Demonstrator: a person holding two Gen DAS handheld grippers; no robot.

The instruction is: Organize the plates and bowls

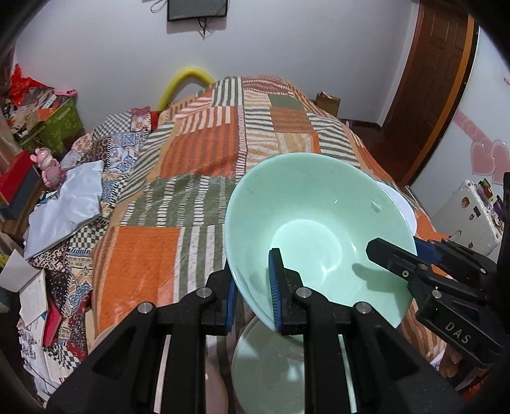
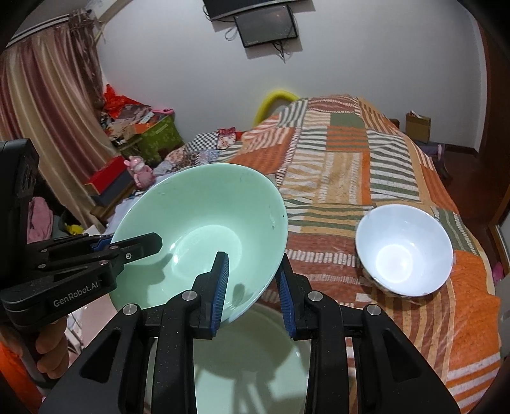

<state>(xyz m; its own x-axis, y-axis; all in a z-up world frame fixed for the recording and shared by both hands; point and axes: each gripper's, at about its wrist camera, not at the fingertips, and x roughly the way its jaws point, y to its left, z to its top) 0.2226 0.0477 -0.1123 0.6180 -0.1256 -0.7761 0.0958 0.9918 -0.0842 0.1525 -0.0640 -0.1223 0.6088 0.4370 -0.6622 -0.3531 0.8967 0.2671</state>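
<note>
- The green bowl (image 1: 318, 229) was held tilted in the air above the near edge of the bed (image 1: 197, 153), its open side facing the person.
- The left hand-held gripper (image 1: 253, 296) was clamped on the bowl's rim, one blue pad inside the bowl and one outside.
- The right hand-held gripper (image 2: 251, 294) pinched the rim on the opposite side of the bowl in the same way, one finger inside and one outside.
- Directly under the bowl lay a pale green plate (image 2: 255, 360), partly hidden by the gripper frames.
- A white bowl (image 2: 404, 253) sat upright on the patchwork bedspread (image 2: 350, 165), to the right of the green bowl and apart from it.
- Left of the bowl, beyond the bed, a pink toy (image 2: 140, 170) stood among boxes.
- A dark screen (image 2: 266, 28) hung on the wall behind the bed.
</note>
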